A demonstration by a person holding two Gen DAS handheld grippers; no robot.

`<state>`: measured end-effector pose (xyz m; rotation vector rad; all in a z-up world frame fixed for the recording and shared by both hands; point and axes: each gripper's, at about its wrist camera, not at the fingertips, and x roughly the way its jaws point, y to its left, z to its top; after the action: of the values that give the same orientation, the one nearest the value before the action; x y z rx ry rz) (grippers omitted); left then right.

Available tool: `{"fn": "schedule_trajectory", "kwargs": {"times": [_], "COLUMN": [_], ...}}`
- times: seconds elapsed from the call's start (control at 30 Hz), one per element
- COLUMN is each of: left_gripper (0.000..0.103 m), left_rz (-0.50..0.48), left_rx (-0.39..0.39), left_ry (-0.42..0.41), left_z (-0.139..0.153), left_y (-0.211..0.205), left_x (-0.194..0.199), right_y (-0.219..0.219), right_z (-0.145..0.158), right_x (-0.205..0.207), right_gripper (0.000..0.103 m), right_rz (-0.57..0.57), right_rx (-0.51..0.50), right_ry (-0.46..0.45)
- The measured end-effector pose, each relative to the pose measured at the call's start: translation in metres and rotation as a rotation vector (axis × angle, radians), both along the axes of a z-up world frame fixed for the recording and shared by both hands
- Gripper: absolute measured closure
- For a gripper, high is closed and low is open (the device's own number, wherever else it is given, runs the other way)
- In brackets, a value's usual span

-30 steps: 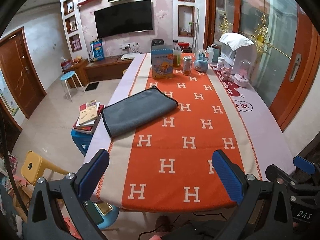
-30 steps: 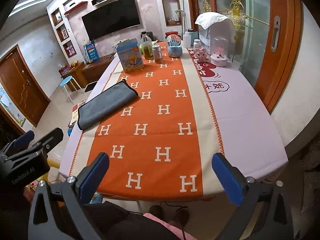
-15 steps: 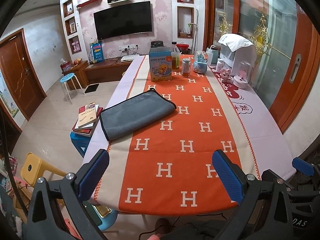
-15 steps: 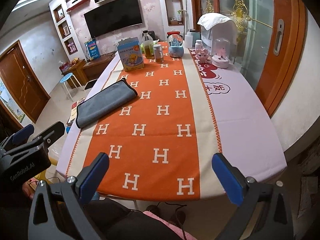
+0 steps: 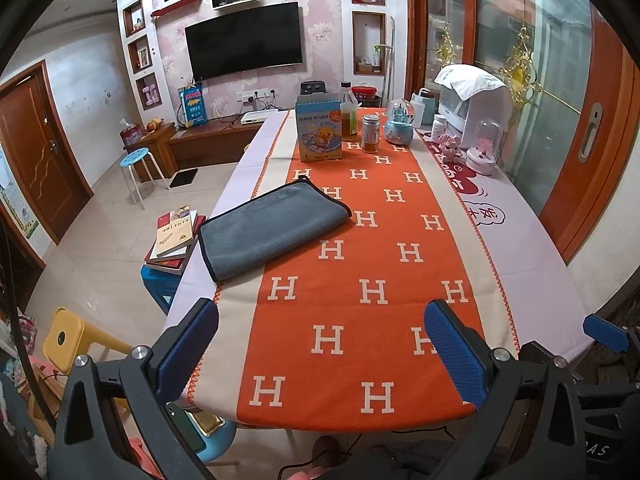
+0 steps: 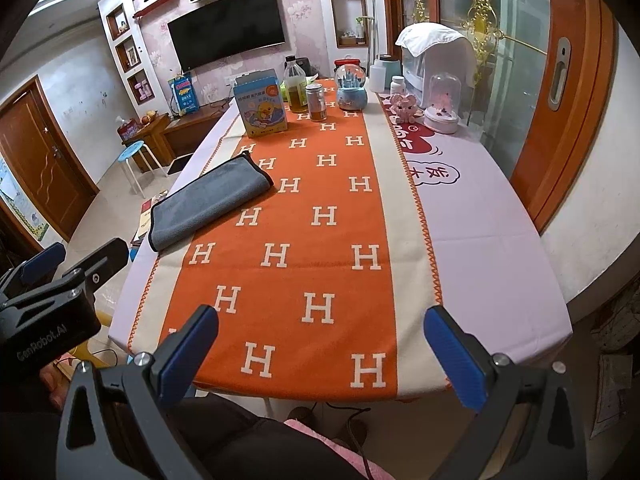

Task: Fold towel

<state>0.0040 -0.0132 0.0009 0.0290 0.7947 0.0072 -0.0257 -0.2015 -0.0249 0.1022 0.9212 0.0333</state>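
A: Start at the tools. How do they stand?

B: The left gripper (image 5: 321,342) has its 2 blue-padded fingers spread wide with nothing between them, held over the near edge of the table (image 5: 532,264). The right gripper (image 6: 321,344) is spread just as wide, also empty, at the same near edge. In the right wrist view the left gripper's black body sits low on the left, beside the table's corner.

A: And the towel?

B: The towel (image 5: 272,228) lies flat on the table's left side, well apart from both grippers. It is grey with a thin dark trim along its edges, and it looks folded over: the right-hand side is a soft rounded fold, while the trimmed edges run along the near-left end and the far side. From the right wrist the towel (image 6: 210,204) shows the same long, slanted rectangle, partly on the orange H-patterned runner (image 5: 360,292) and partly on the pale border, its near-left end close to the table's edge.

A: Beyond it?

B: At the far end stand a blue carton (image 5: 319,128) with a duck on it, a bottle (image 5: 348,112) of yellowish liquid, a small jar (image 5: 370,134) and a snow globe (image 5: 399,122). Left of the table, a stack of books (image 5: 174,240) rests on a blue stool.
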Motion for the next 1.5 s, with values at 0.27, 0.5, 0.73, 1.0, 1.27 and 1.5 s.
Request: {"fn": "schedule_trajectory", "kwargs": {"times": [0.27, 0.5, 0.73, 1.0, 1.27, 1.5], "left_gripper": [0.001, 0.001, 0.001, 0.001, 0.001, 0.001], "left_rz": [0.001, 0.000, -0.007, -0.006, -0.010, -0.014], "left_rx": [0.001, 0.008, 0.009, 0.008, 0.001, 0.000], "left_ry": [0.002, 0.011, 0.014, 0.017, 0.035, 0.049], "left_z": [-0.001, -0.007, -0.012, -0.013, -0.021, -0.021], "left_y": [-0.001, -0.004, -0.002, -0.003, 0.000, 0.004], "left_x": [0.000, -0.004, -0.010, -0.012, -0.020, -0.020], "right_y": [0.001, 0.002, 0.002, 0.003, 0.006, 0.006], "right_z": [-0.002, -0.003, -0.003, -0.007, -0.010, -0.010], "right_x": [-0.002, -0.003, -0.005, -0.008, -0.009, -0.007], "right_gripper": [0.000, 0.000, 0.000, 0.000, 0.000, 0.000], "right_rz": [0.002, 0.003, 0.002, 0.005, 0.012, 0.017], "right_rx": [0.005, 0.004, 0.005, 0.004, 0.007, 0.011], "right_ry": [0.008, 0.012, 0.014, 0.022, 0.042, 0.058]}}
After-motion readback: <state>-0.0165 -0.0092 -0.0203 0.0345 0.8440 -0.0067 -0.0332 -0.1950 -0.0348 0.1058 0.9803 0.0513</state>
